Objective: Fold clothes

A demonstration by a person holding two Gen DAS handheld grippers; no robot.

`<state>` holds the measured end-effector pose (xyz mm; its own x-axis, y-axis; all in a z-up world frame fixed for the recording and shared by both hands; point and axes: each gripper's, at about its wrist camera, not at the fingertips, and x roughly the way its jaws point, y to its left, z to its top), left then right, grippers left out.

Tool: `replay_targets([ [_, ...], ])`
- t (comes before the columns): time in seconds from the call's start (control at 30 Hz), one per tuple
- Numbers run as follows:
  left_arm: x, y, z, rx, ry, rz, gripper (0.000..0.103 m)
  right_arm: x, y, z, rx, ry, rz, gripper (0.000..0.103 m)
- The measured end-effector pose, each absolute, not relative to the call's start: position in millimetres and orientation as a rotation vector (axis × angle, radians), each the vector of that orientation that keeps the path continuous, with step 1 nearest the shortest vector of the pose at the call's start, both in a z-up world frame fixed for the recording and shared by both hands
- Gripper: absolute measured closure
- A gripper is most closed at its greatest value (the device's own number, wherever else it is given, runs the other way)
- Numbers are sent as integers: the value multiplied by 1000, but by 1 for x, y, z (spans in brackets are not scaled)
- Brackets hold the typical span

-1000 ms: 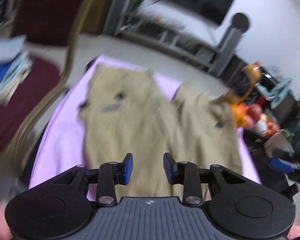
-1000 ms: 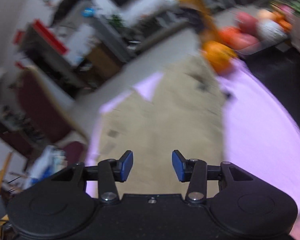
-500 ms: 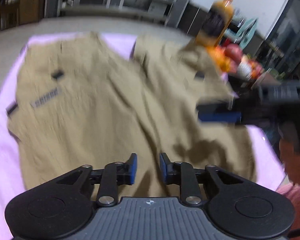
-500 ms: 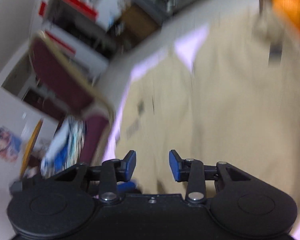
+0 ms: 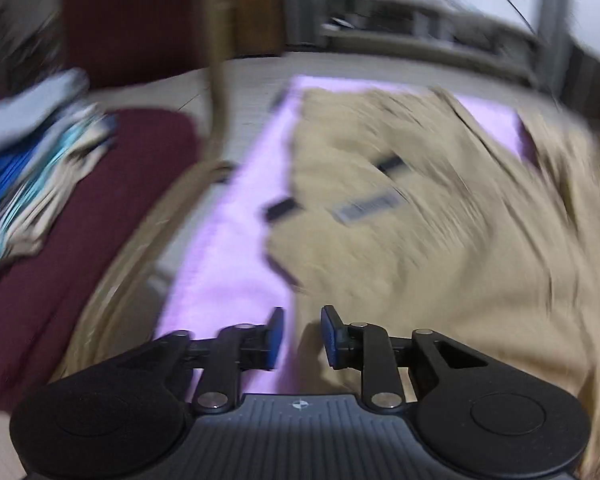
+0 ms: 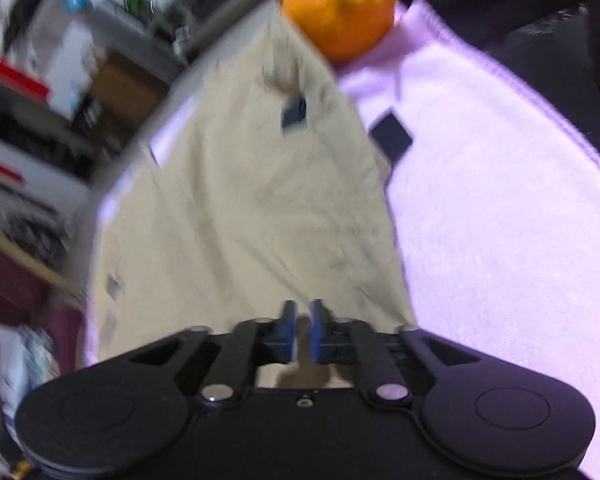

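Note:
A tan garment (image 5: 440, 216) with dark tabs and a label lies spread on a lilac cloth (image 5: 236, 256). It also shows in the right wrist view (image 6: 252, 216), on the same lilac cloth (image 6: 500, 216). My left gripper (image 5: 302, 334) is open, low over the garment's near left edge, with fabric between the fingers. My right gripper (image 6: 302, 330) is almost closed over the garment's near hem; a narrow gap shows between the blue pads and I cannot tell whether cloth is pinched.
A maroon chair (image 5: 100, 200) with a stack of folded clothes (image 5: 32, 148) stands left of the table. An orange fruit (image 6: 338, 8) sits at the far end of the cloth. Shelves and a TV stand line the background.
Both views swung. The left gripper moved to the garment's left edge and opened a little wider. The right gripper's fingers closed from wide open to nearly shut at the near hem.

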<state>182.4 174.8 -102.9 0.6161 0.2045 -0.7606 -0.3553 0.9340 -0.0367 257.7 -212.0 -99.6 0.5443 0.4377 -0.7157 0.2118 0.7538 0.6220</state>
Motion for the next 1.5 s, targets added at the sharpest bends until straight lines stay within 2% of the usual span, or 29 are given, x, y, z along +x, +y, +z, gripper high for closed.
replay_targets([
  [0.03,180,186,-98,-261,840,327,56,253,-215,-91,740,960,156,63],
  [0.13,185,203,-98,-372,850,336,53,243,-222,-70,748,816,159,51],
  [0.27,219,198,-113,-335,946,311,52,257,-242,-78,744,800,34,48],
  [0.37,237,185,-117,-261,933,262,49,274,-251,-98,736,844,-29,48],
  [0.4,244,182,-119,-240,936,236,45,280,-250,-100,740,857,-27,48],
  [0.5,260,172,-127,-169,920,219,45,304,-241,-107,704,885,-29,48],
  [0.57,263,168,-129,-138,884,234,69,315,-233,-110,657,890,-28,52],
  [0.6,264,166,-127,-119,872,247,88,319,-229,-109,628,889,-30,66],
  [0.63,264,165,-126,-100,863,255,92,322,-224,-108,593,886,-37,87],
  [0.7,264,160,-123,-41,846,284,93,327,-214,-101,513,880,-52,94],
  [0.87,268,134,-129,185,843,377,92,329,-201,-99,342,875,-154,94],
  [0.9,268,131,-130,209,840,381,89,329,-200,-101,323,878,-168,94],
  [0.93,268,131,-128,204,837,386,82,328,-199,-101,314,883,-158,91],
  [1.0,266,138,-122,143,842,402,77,322,-200,-98,324,877,-152,81],
  [1.03,262,145,-117,90,844,411,76,316,-203,-93,360,870,-149,69],
  [1.1,245,154,-103,-2,834,428,76,299,-213,-81,460,831,-145,55],
  [1.13,234,155,-95,-33,821,425,77,289,-219,-73,515,814,-136,51],
  [1.27,190,144,-64,-127,736,309,75,242,-230,-48,722,726,-20,47],
  [1.37,169,116,-64,-155,710,147,74,224,-213,-46,745,703,102,52],
  [1.43,168,89,-74,-101,714,68,75,230,-189,-56,714,763,177,73],
  [1.5,173,66,-84,-51,711,2,76,238,-157,-71,670,837,270,77],
])
